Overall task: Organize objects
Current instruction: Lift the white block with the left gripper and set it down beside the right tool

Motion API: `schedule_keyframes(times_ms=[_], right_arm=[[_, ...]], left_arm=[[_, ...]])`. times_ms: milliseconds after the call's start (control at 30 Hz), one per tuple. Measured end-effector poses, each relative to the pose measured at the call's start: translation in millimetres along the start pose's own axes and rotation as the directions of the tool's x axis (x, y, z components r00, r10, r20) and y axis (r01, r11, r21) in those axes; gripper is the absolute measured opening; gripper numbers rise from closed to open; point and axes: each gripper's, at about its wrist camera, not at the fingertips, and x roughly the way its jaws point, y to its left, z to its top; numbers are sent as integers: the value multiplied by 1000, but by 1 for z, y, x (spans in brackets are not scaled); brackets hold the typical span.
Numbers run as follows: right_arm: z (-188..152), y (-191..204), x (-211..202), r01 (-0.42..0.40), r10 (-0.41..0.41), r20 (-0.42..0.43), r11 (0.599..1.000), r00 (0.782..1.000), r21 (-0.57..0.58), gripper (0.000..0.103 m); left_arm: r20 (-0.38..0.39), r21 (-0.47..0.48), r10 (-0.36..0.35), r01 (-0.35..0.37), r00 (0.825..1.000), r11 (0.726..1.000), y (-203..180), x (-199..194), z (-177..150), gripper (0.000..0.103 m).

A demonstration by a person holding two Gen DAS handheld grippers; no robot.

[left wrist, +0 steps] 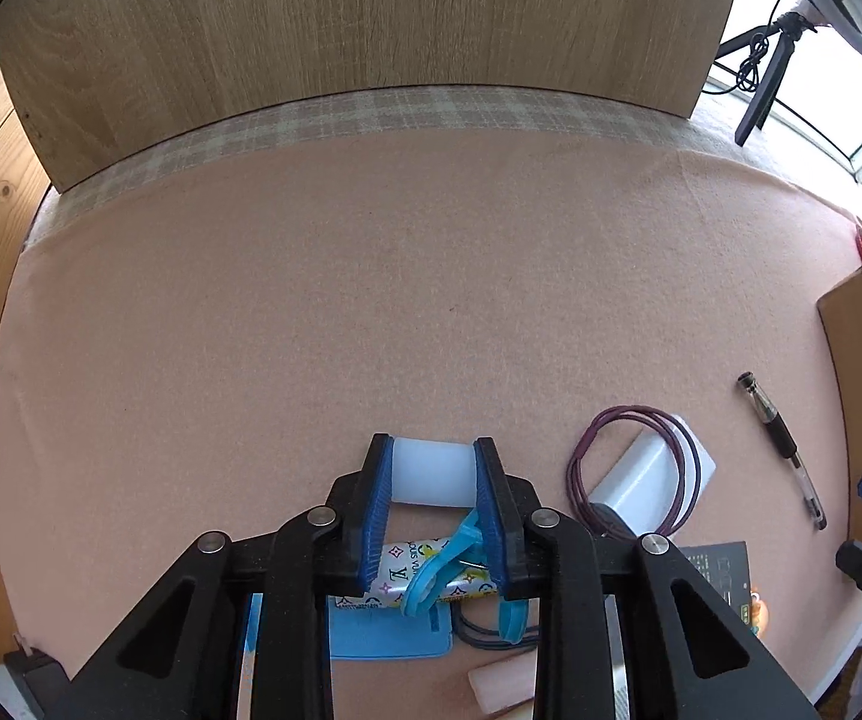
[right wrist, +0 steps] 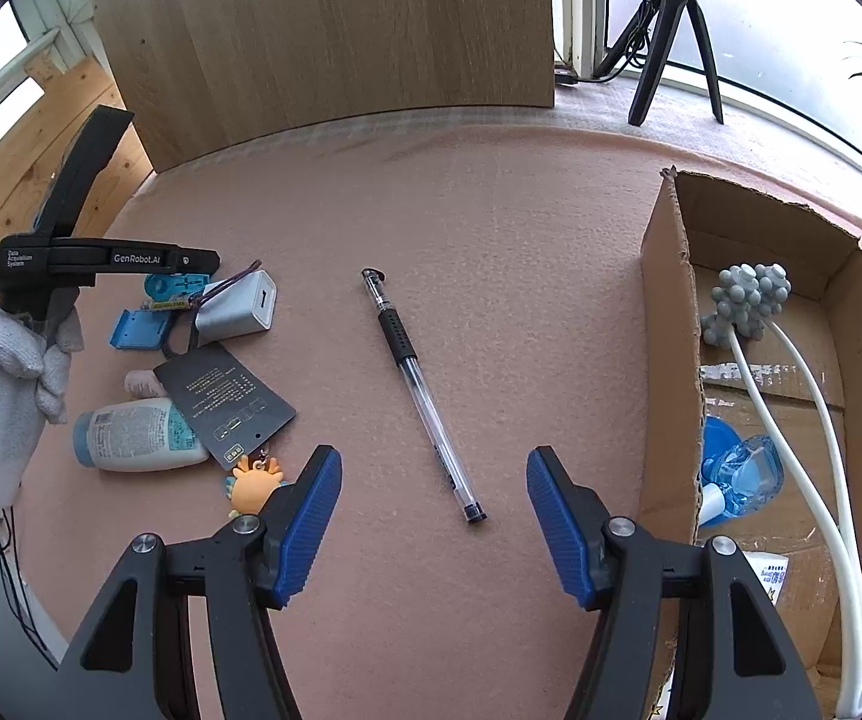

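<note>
Here the pen lies flat on the pink desk, just left of the cardboard box, long axis running diagonally, capped dark end pointing away toward the wood panel, clear end near the right claw. Right claw spread wide, holding nothing, above the pen's near end. Left claw clenched on a white cylinder, well left of the box; charger with purple cord beside it.

The left gripper is closed, its blue pads clamped on a white cap. The right gripper hangs spread wide (nothing between its pads). A white-gloved hand holds the left one.
</note>
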Motion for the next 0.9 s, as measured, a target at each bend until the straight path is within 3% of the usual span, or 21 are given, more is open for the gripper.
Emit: schedule_keyframes(times_ms=[400, 600, 900], right_arm=[[-2, 13, -7, -43, 43, 3, 999, 999, -30, 60], [-7, 20, -14, -74, 75, 9, 997, 997, -34, 60], [-31, 43, -20, -135, 135, -12, 990, 991, -46, 60]], left_arm=[[-4, -22, -8, 8, 1000, 1000, 21, -28, -77, 28], [14, -69, -58, 59, 998, 996, 26, -50, -127, 28], [43, -96, -140, 144, 989, 985, -10, -59, -171, 28]])
